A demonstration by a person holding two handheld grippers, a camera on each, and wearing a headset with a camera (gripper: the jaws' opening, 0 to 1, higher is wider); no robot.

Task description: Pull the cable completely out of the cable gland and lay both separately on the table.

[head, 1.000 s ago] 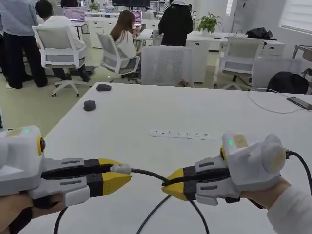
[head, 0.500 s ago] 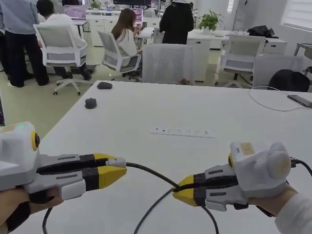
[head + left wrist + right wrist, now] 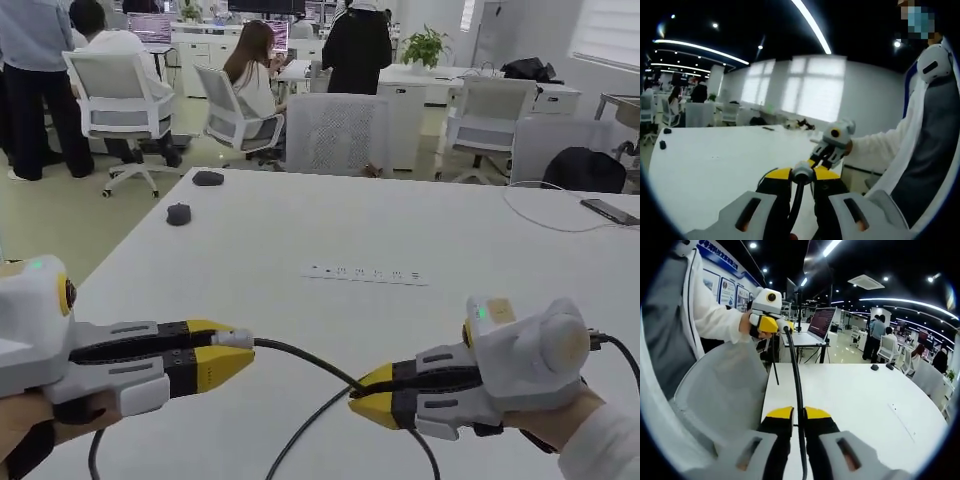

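Two grippers low in the frame have been pulled wider apart, left gripper (image 3: 236, 345) clenched on the cable gland (image 3: 230, 339) at lower left, right gripper (image 3: 357, 392) clamped on the black cable (image 3: 300, 353) right of centre, so more cable's been drawn out but it's not freed yet.

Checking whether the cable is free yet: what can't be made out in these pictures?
- Head view: the left gripper's yellow fingers half cover the small grey cable gland.
- Head view: the bottom edge cuts off the thin black cable's trailing ends.
- Right gripper view: the right gripper's fingers hide their contact with the cable.
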